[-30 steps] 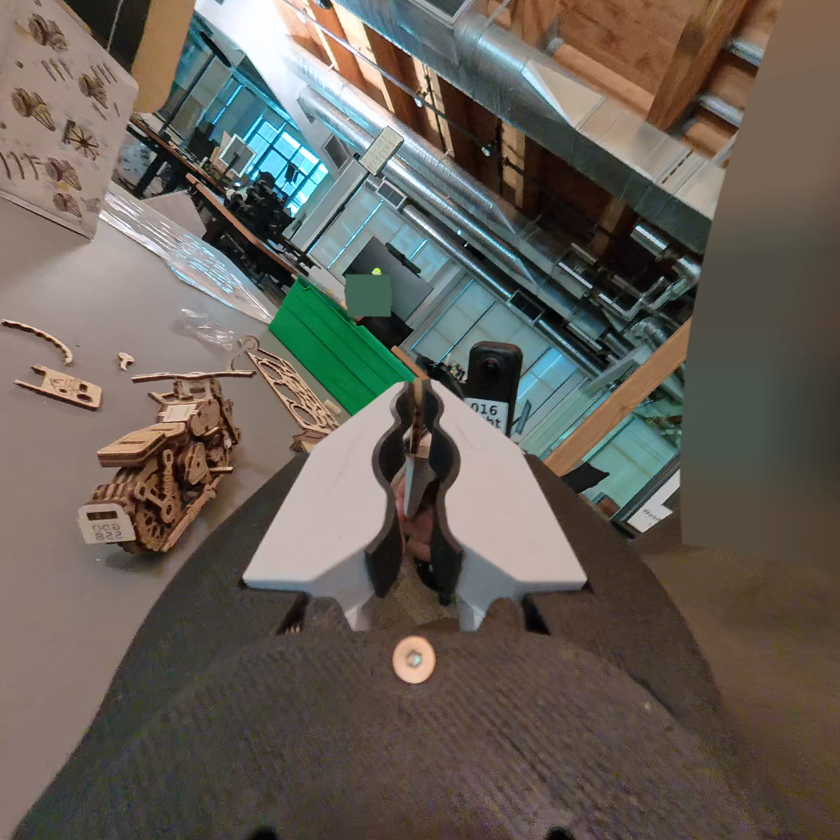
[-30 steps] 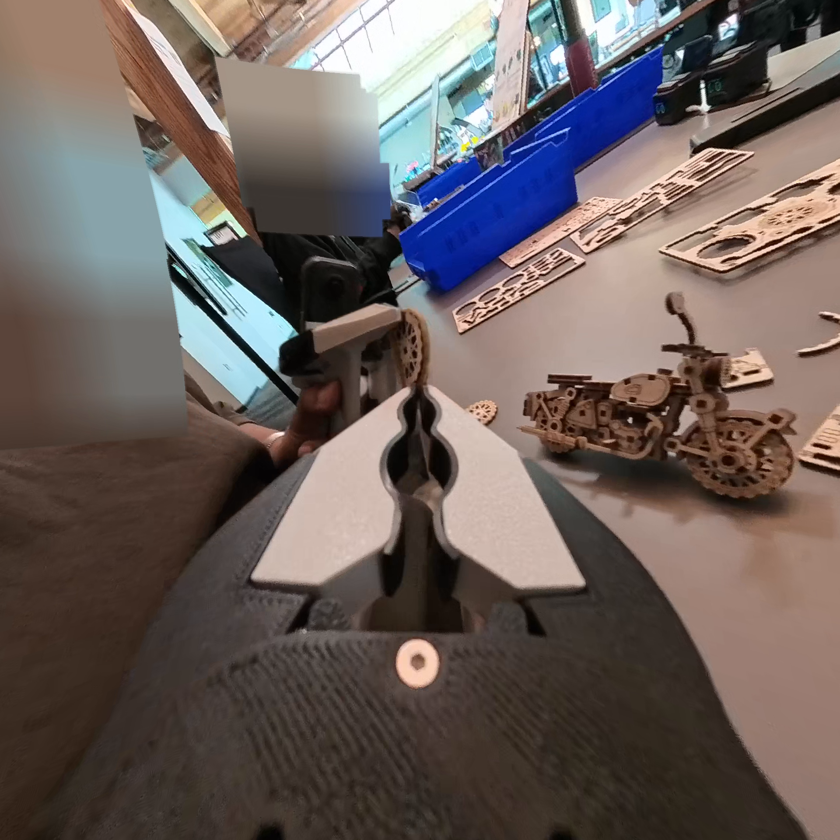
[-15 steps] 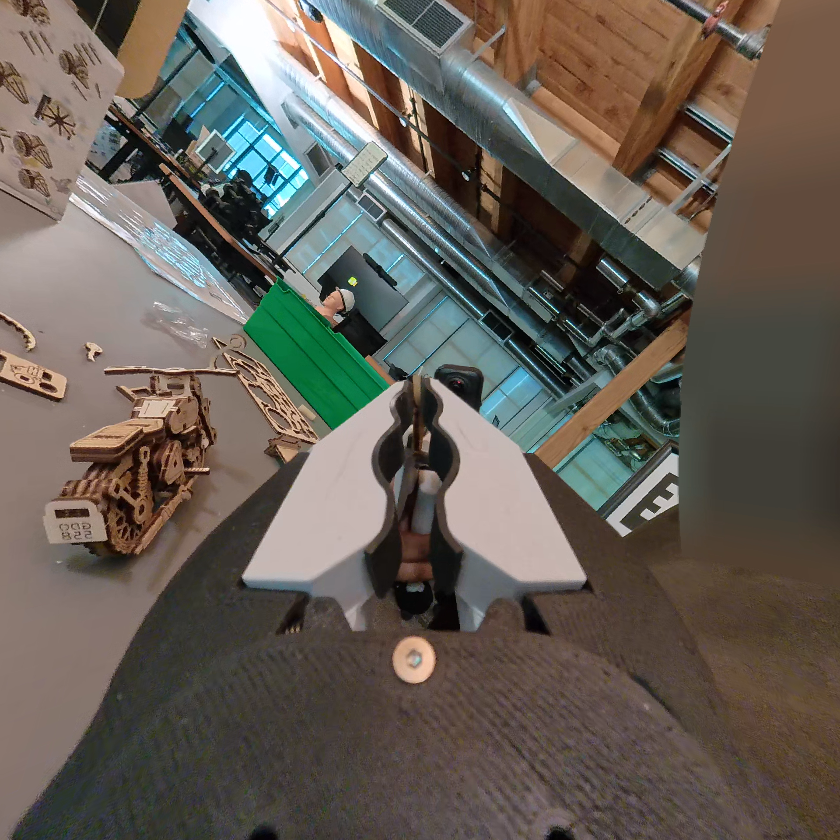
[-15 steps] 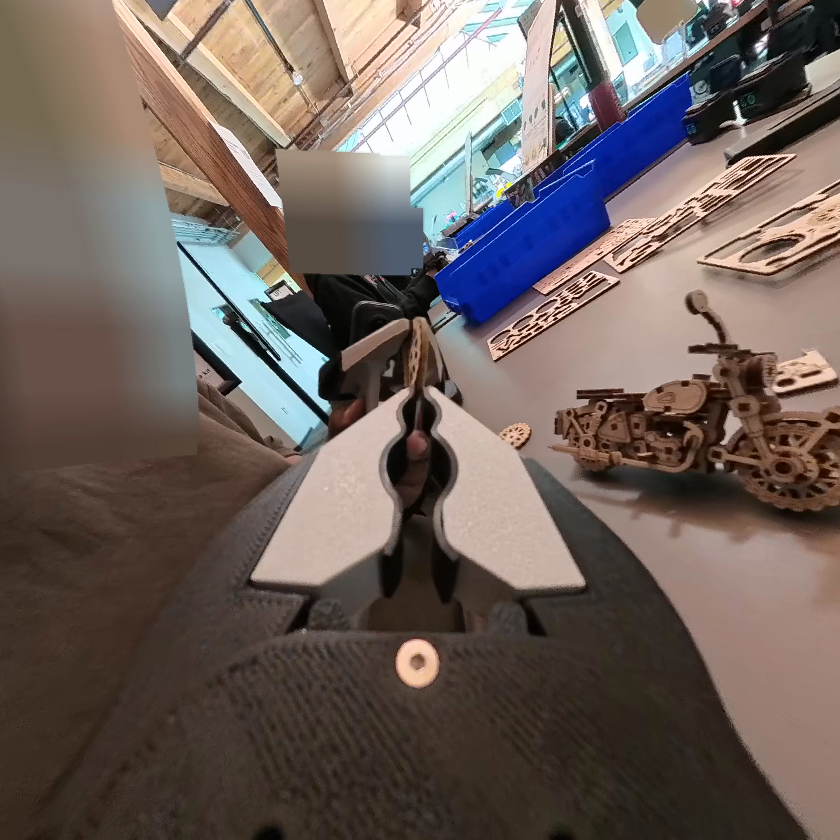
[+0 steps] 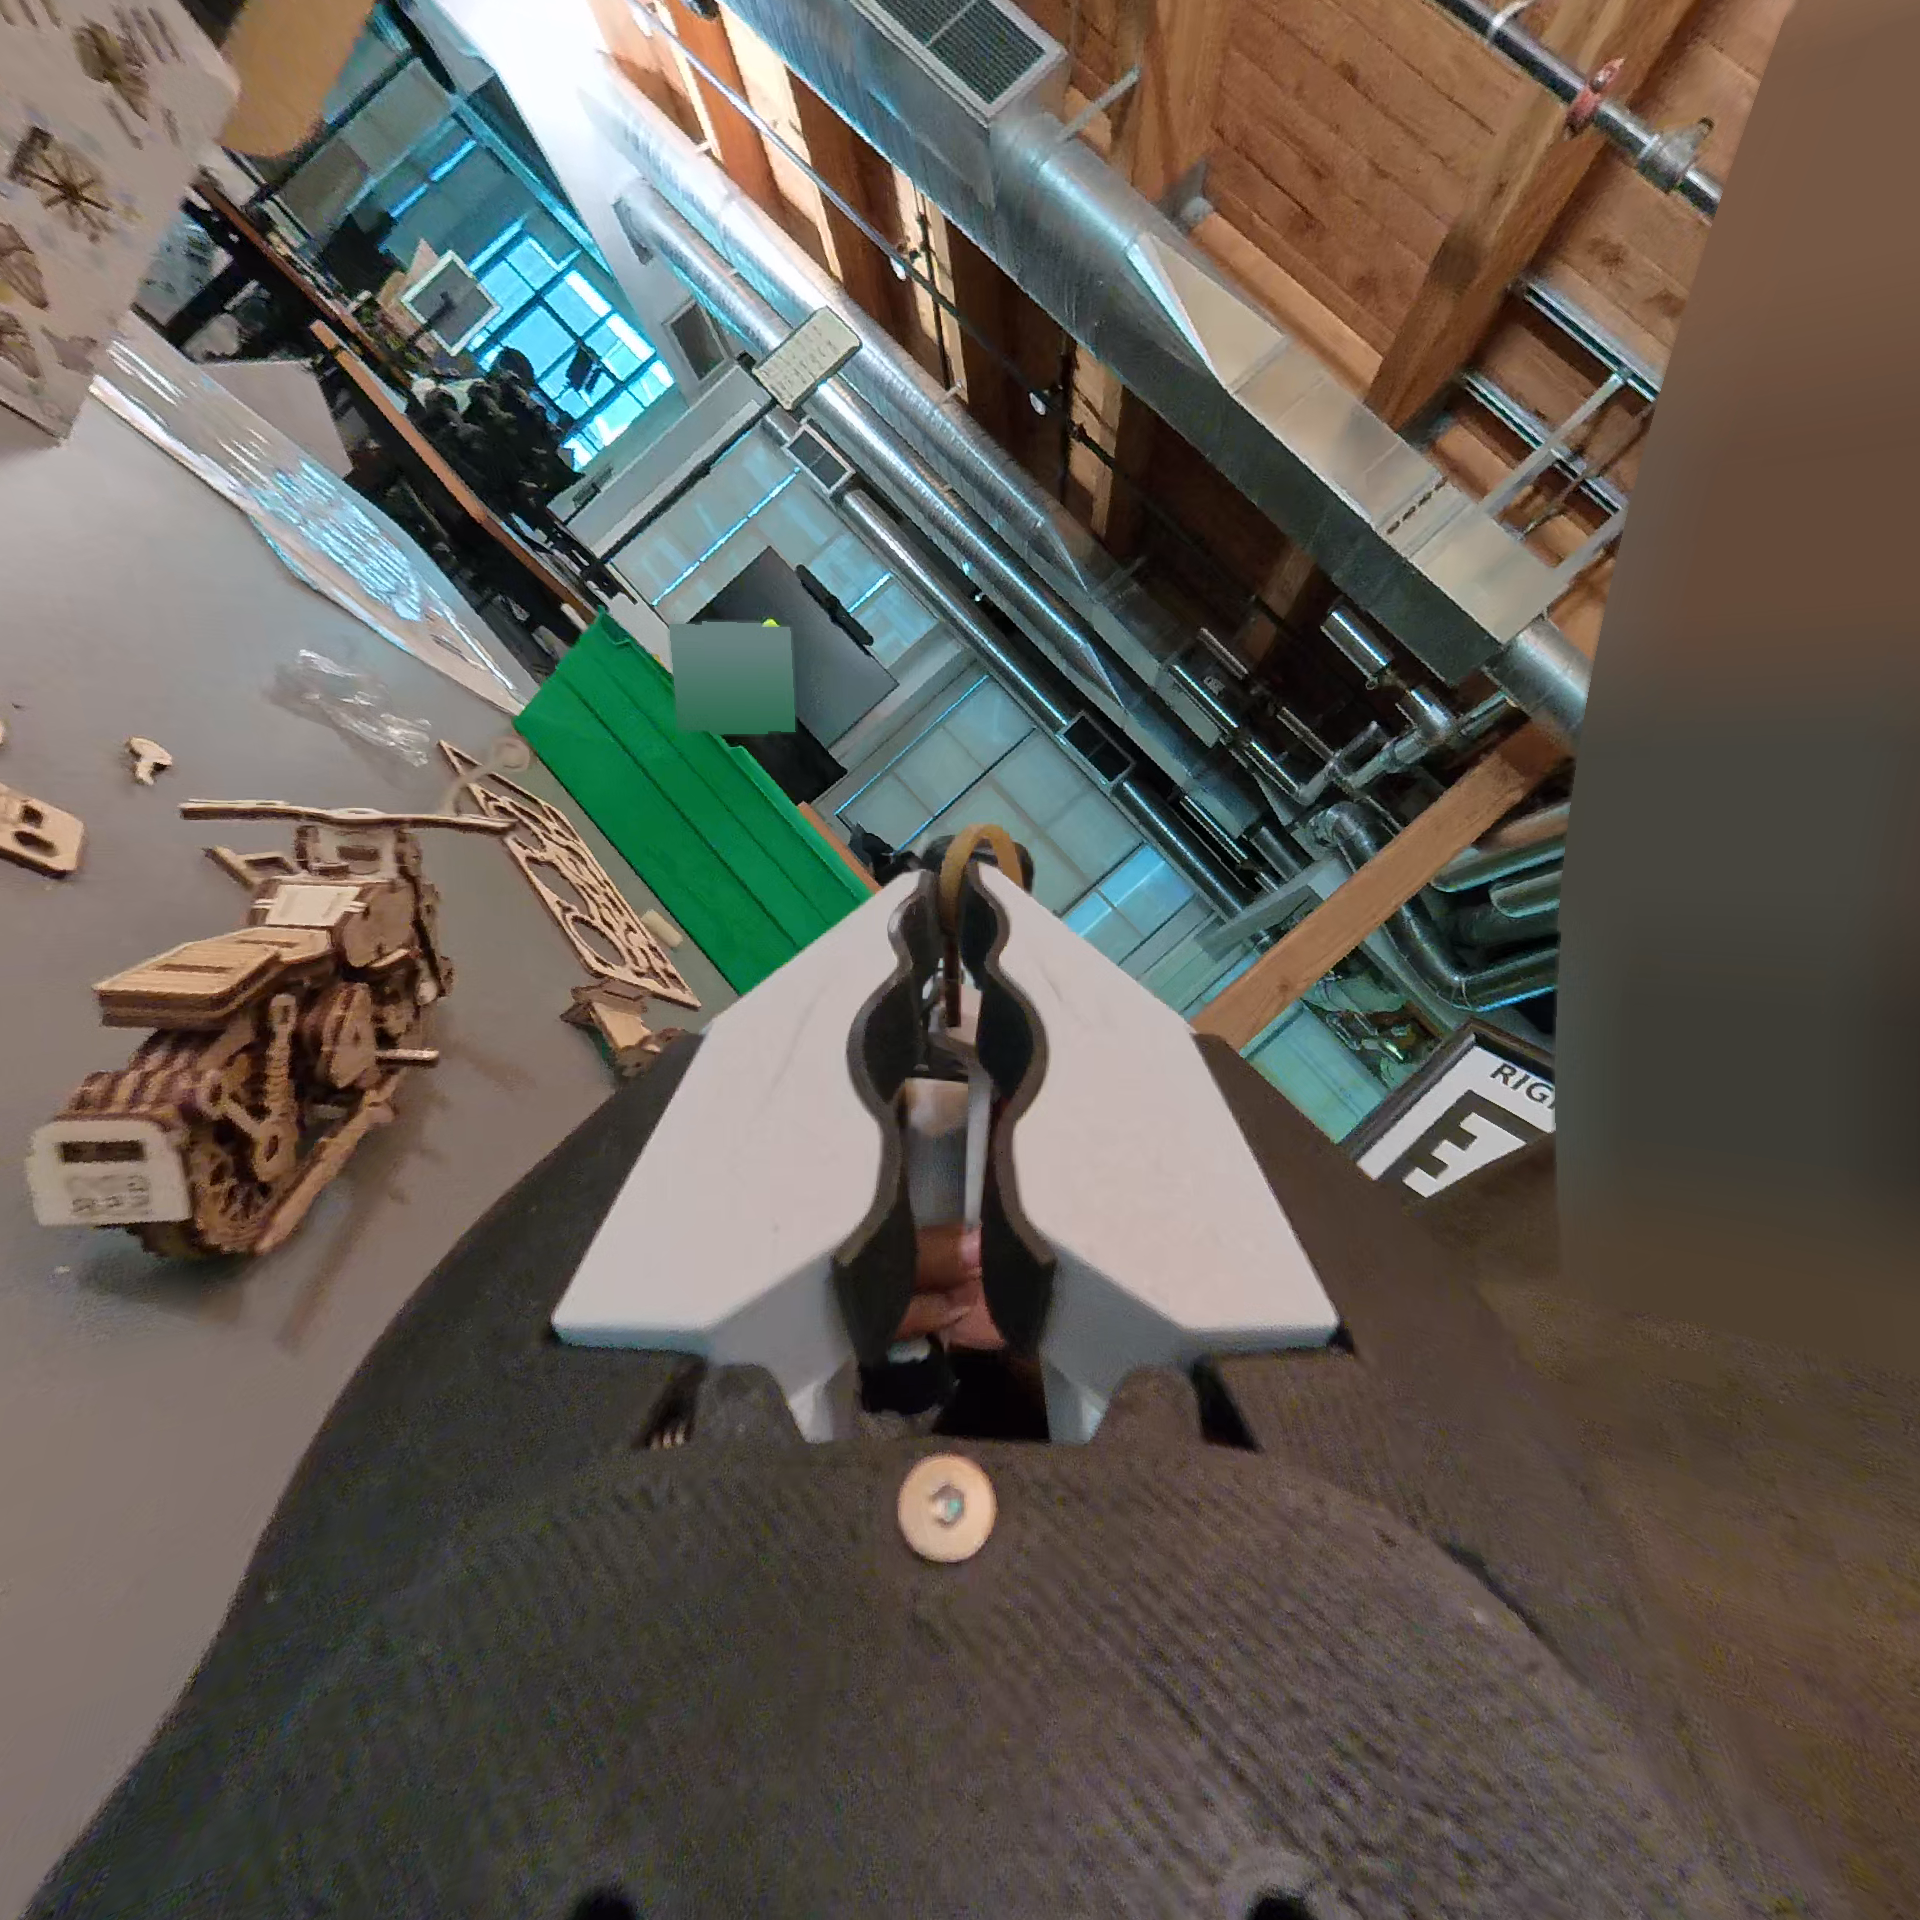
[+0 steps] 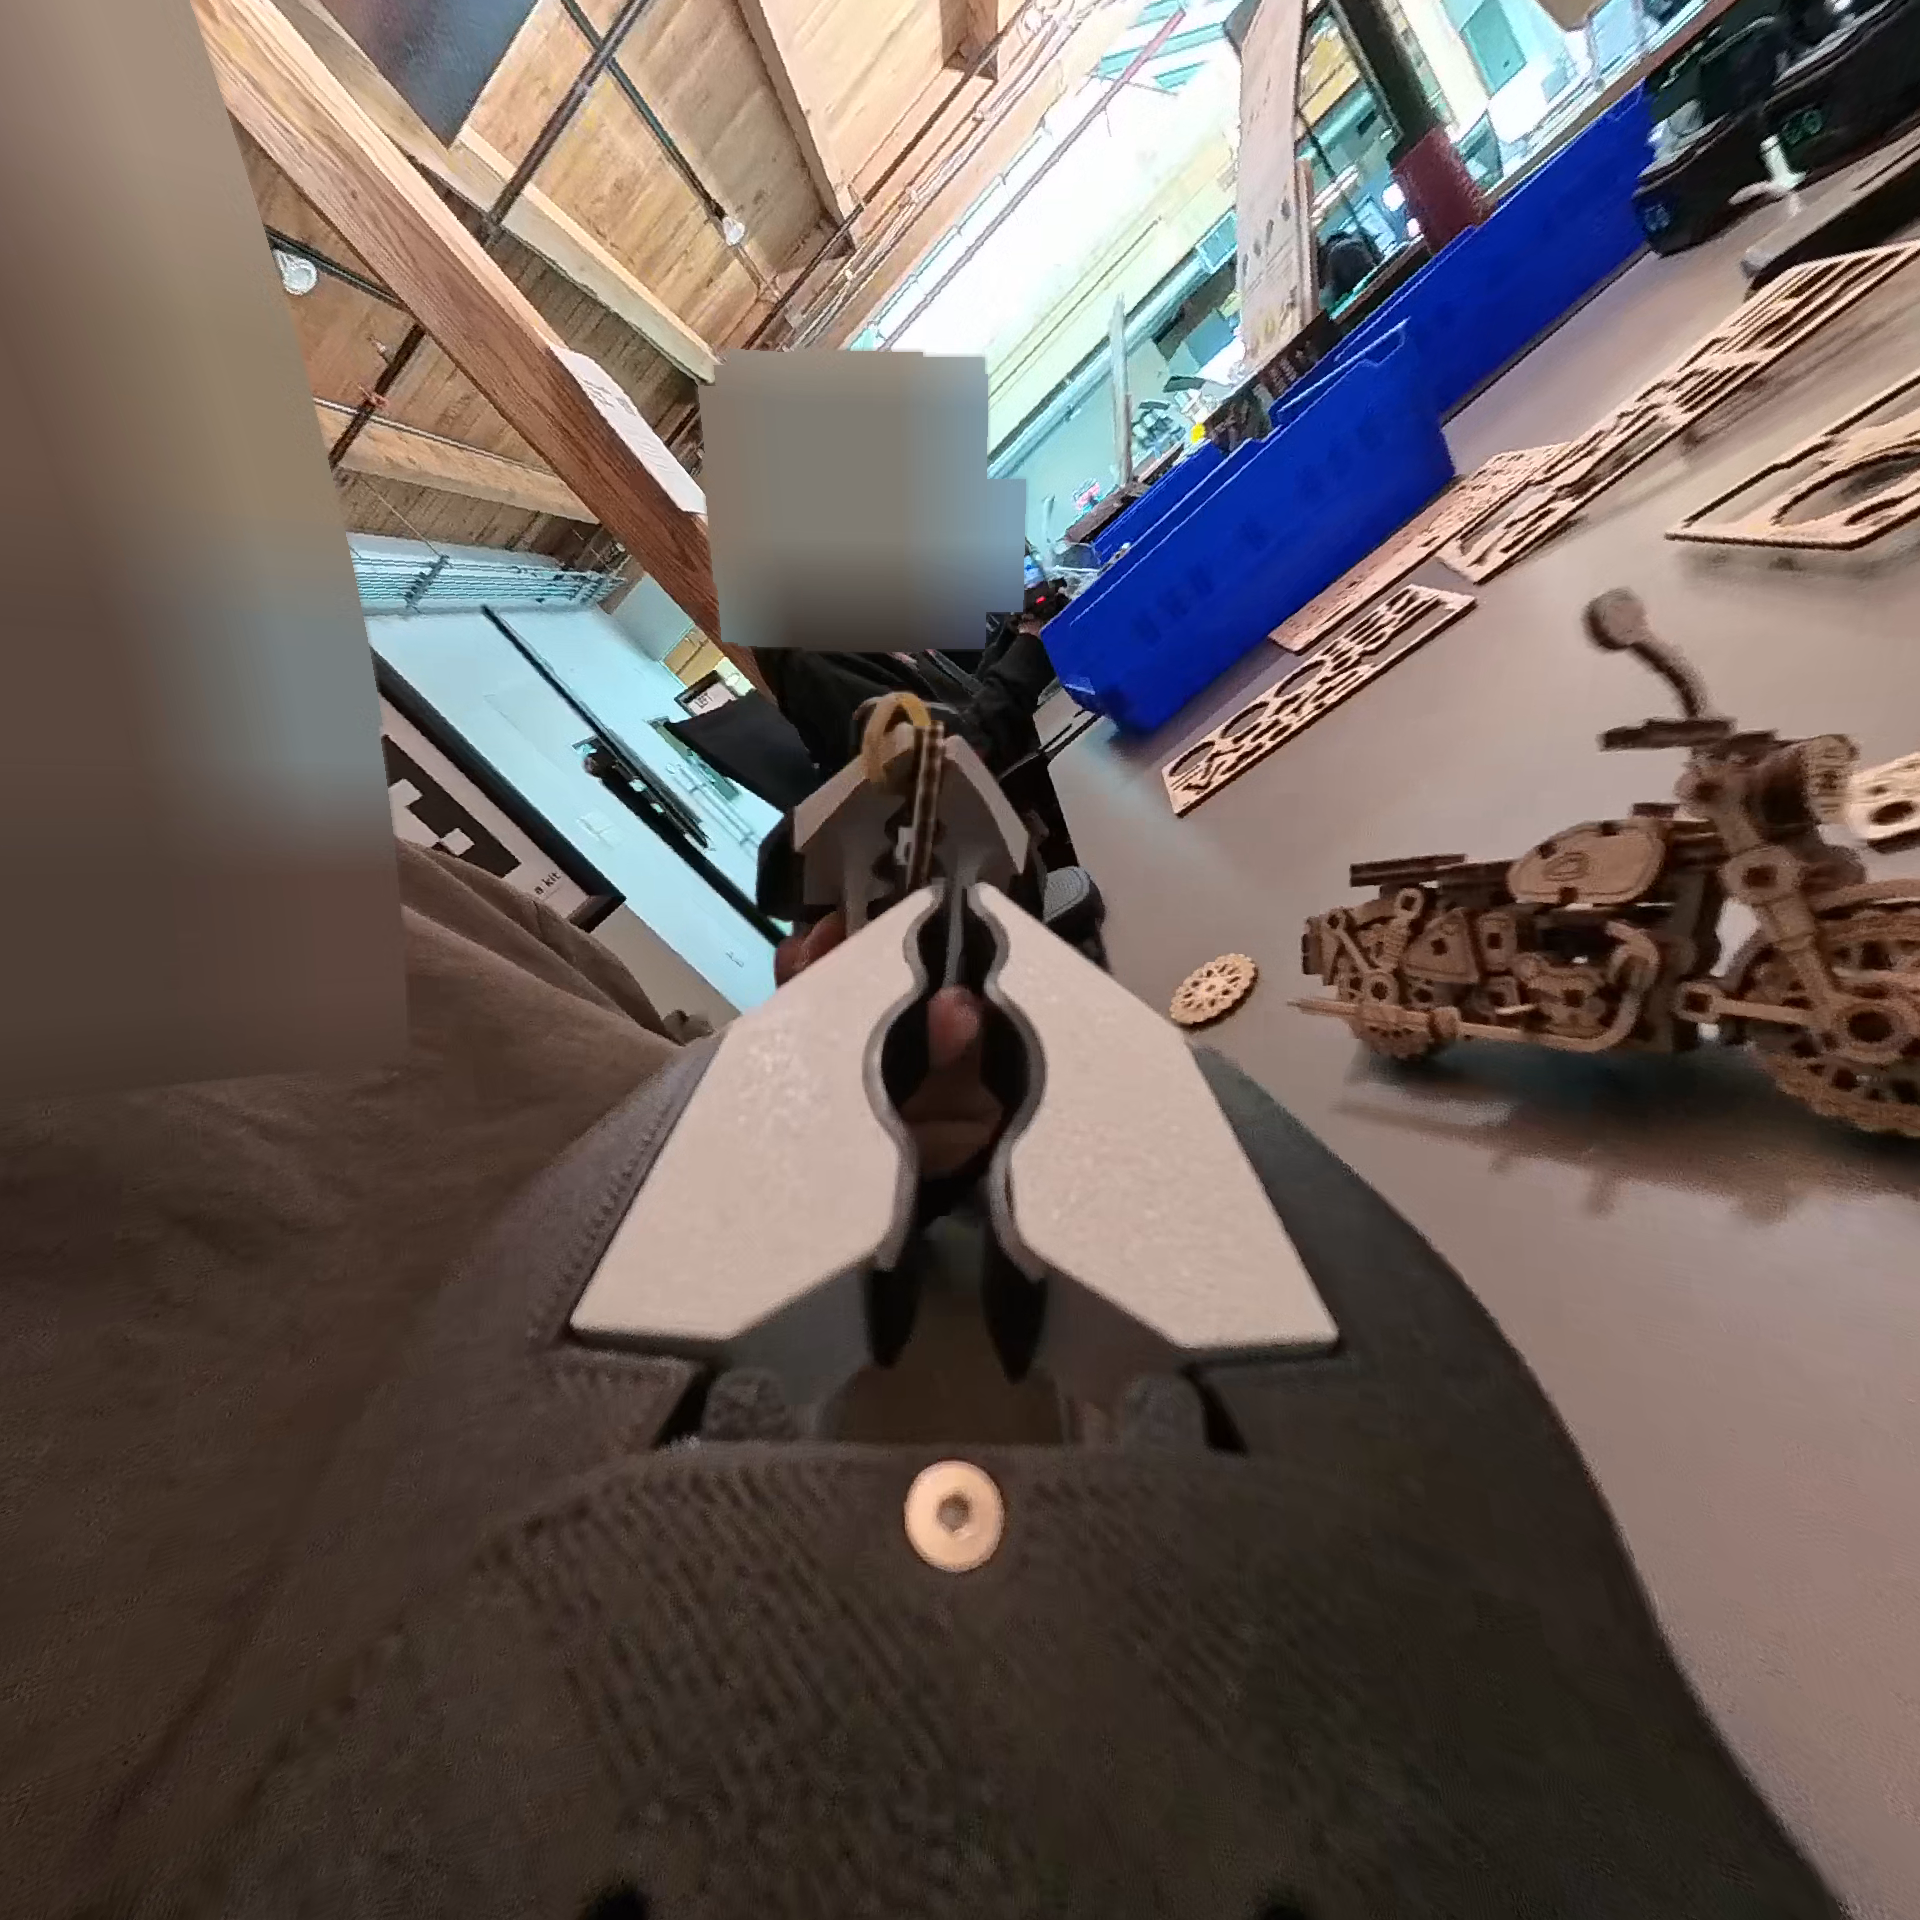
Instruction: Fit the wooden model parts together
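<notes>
My left gripper (image 5: 951, 891) is shut on a thin wooden gear wheel held edge-on; in the right wrist view the left gripper (image 6: 914, 774) and the gear (image 6: 928, 795) sit just beyond my right gripper (image 6: 954, 896). A tan rubber band (image 6: 888, 732) loops over the top of the gear and also shows in the left wrist view (image 5: 971, 844). My right gripper is shut, its tips nearly touching the gear, and seems to pinch a strand of the band. Both are held in the air near a person's body.
A built wooden motorcycle model (image 5: 239, 1039) (image 6: 1662, 956) stands on the grey table (image 6: 1558, 1351). A loose small gear (image 6: 1214, 989) lies beside it. Punched wooden sheets (image 6: 1320, 686), a blue bin (image 6: 1247, 561) and a green bin (image 5: 686, 810) stand farther off. Only a small space, under 4 cm, lies between the two pairs of fingers.
The two grippers have come together tip to tip. The rubber band loop now shows over the gear. Both views have tilted up slightly.
</notes>
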`<state>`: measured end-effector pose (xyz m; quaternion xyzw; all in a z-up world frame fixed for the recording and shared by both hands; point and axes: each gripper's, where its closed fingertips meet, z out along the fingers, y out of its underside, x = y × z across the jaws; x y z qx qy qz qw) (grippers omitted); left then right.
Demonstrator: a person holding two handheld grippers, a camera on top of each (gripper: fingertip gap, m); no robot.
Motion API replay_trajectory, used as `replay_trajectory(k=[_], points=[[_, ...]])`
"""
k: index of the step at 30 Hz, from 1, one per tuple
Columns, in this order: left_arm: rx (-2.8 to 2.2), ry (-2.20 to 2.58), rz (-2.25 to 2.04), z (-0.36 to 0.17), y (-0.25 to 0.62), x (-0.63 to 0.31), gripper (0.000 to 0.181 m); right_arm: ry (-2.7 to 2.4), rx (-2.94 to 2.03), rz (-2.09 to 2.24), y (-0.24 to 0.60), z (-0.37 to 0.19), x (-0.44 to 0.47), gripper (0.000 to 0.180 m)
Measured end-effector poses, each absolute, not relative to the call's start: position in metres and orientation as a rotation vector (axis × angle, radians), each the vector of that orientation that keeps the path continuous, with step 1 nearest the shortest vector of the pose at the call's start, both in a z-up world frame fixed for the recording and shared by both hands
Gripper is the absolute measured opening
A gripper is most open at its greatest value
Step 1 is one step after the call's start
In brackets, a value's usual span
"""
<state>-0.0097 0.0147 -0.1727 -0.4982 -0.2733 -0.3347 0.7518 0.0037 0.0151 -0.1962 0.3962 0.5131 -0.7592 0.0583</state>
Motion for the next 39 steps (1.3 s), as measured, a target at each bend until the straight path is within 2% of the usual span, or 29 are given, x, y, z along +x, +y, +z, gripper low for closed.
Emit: replay_trajectory(k=[1, 3, 9, 11, 16, 22, 24, 27, 34, 39], points=[[-1.102, -0.609, -0.722, -0.176, 0.015, -0.012, 0.003, 1.568, 1.228, -2.310, 0.020, -0.197, 0.001, 0.002], [-1.146, -0.617, -0.679, -0.181, 0.017, -0.014, 0.003, 1.640, 1.297, -2.360, 0.034, -0.196, -0.005, 0.001], [-1.464, -0.529, -0.332, -0.207, 0.031, -0.011, 0.004, 2.254, 1.289, -2.433, 0.027, -0.186, -0.003, 0.031], [-1.556, -0.426, -0.193, -0.210, 0.035, -0.003, 0.004, 2.400, 1.287, -2.414, 0.020, -0.186, -0.003, 0.035], [-1.620, -0.230, 0.026, -0.207, 0.038, 0.013, 0.003, 2.276, 1.293, -2.344, 0.017, -0.191, 0.000, 0.037], [-1.607, -0.256, -0.069, -0.207, 0.037, 0.013, 0.003, 2.061, 1.185, -2.281, 0.016, -0.193, 0.011, 0.028], [-1.618, -0.240, -0.091, -0.208, 0.037, 0.015, 0.003, 2.092, 1.167, -2.273, 0.019, -0.195, 0.012, 0.013], [-1.636, -0.201, -0.080, -0.209, 0.037, 0.018, 0.003, 2.108, 1.129, -2.266, 0.019, -0.195, 0.015, 0.002], [-1.591, -0.225, -0.077, -0.199, 0.032, 0.012, 0.004, 2.525, 1.244, -2.158, 0.037, -0.201, 0.004, 0.001], [-1.504, -0.257, -0.124, -0.187, 0.027, 0.011, 0.003, 2.624, 1.330, -2.165, 0.042, -0.195, -0.001, 0.000]])
